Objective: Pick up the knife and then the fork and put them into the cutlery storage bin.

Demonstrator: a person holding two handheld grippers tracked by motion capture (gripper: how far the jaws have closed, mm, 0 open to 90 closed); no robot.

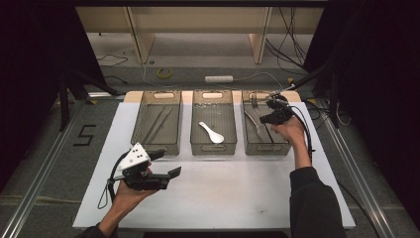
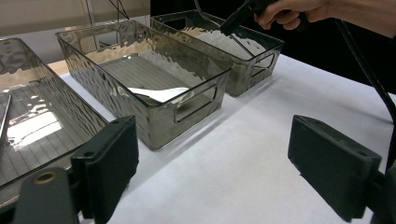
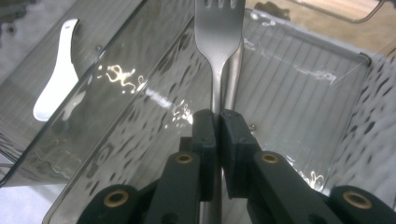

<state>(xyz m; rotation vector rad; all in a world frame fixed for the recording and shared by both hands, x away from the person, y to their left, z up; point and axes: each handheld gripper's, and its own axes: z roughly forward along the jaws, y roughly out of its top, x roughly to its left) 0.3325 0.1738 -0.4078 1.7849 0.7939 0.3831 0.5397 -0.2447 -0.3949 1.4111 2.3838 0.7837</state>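
Floor (image 1: 44, 148): grey carpet, marked "5" (image 1: 84, 135).
Shelving (image 1: 198, 29): pale wood, beyond the floor marking.
Surround: dark curtains (image 1: 376, 74).

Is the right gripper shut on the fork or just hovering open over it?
Shut on it: in the right gripper view the right gripper pinches the fork handle, above the rightmost bin.

The fork's (image 3: 219, 42) tips go off the top edge, and its handle hides behind the pinched jaws of the right gripper (image 3: 218, 122). Beside them, the white spoon's (image 2: 159, 94) bowl is hidden by its bin's (image 2: 187, 105) wavy wall.
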